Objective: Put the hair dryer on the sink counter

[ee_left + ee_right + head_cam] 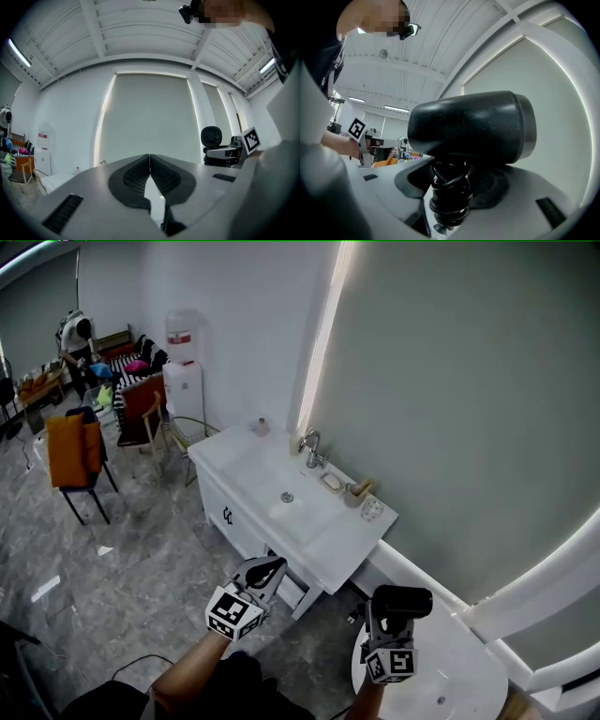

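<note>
Right gripper [391,622] — jaws clamp the black plastic hair dryer [401,600] by its handle. Left gripper [266,570] — jaws together, empty; white sink counter [330,542] at 1 o'clock.

I am in a bathroom corner set up inside a large open hall. A white worktop [330,545] with a sunken basin [272,486], a faucet [311,448] and a soap dish [331,481] stands against a pale wall. Past the worktop's far left end are a water dispenser [183,371], chairs [77,454] and a person [73,337] on the grey marbled floor [122,559]. Overhead runs a beamed white ceiling [140,28].
</note>
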`<control>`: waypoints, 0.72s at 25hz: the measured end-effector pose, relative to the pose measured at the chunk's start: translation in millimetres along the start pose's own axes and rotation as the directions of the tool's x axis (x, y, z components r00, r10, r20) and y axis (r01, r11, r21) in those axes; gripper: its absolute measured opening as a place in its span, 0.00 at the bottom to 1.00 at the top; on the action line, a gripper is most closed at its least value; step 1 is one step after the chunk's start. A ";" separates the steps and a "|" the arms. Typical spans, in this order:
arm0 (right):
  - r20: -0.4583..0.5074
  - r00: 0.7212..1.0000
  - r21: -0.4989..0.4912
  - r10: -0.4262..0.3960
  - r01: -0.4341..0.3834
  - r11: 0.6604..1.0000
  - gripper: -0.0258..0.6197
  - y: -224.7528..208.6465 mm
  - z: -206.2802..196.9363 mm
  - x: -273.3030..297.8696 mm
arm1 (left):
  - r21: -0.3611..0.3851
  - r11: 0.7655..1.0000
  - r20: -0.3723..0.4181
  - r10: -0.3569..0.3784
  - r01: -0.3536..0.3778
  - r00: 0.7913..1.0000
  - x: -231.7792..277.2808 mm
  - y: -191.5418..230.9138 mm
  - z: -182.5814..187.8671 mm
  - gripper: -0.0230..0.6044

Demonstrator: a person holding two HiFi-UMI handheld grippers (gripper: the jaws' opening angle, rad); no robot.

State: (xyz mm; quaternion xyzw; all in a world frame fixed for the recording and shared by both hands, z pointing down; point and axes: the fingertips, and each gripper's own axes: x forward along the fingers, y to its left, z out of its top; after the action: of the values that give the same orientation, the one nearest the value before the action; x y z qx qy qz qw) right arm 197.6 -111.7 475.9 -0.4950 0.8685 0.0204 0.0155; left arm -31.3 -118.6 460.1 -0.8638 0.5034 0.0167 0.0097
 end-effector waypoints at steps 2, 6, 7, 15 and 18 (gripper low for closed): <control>0.000 1.000 0.001 0.009 -0.009 1.000 0.39 -0.3 -1.6 -2.1 | -0.005 1.000 0.000 0.001 -0.001 1.000 -1.0 -2.2 -1.8 0.08; -0.002 1.000 -0.003 0.020 -0.020 1.000 0.39 -2.7 -3.4 -0.8 | -0.036 0.999 0.016 0.025 -0.025 1.000 1.2 4.5 -2.5 0.08; -0.005 1.000 -0.006 0.021 -0.021 1.000 0.39 -2.9 -3.8 -0.5 | -0.040 0.999 0.019 0.028 -0.028 0.999 1.3 5.5 -2.6 0.08; -0.007 1.000 0.003 0.008 -0.008 1.000 0.39 -11.6 -11.9 21.5 | -0.041 0.999 0.031 0.018 -0.017 0.999 21.1 21.2 -12.3 0.08; -0.003 1.000 0.002 0.003 -0.003 1.000 0.39 -14.8 -10.1 38.3 | -0.047 0.999 0.039 0.013 -0.011 0.999 32.8 35.1 -12.9 0.08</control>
State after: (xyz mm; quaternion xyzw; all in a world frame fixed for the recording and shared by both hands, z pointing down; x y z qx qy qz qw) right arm 190.7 -152.7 483.9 -0.4939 0.8692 0.0188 0.0149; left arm -45.4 -164.8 471.8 -0.8602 0.5079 0.0454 -0.0008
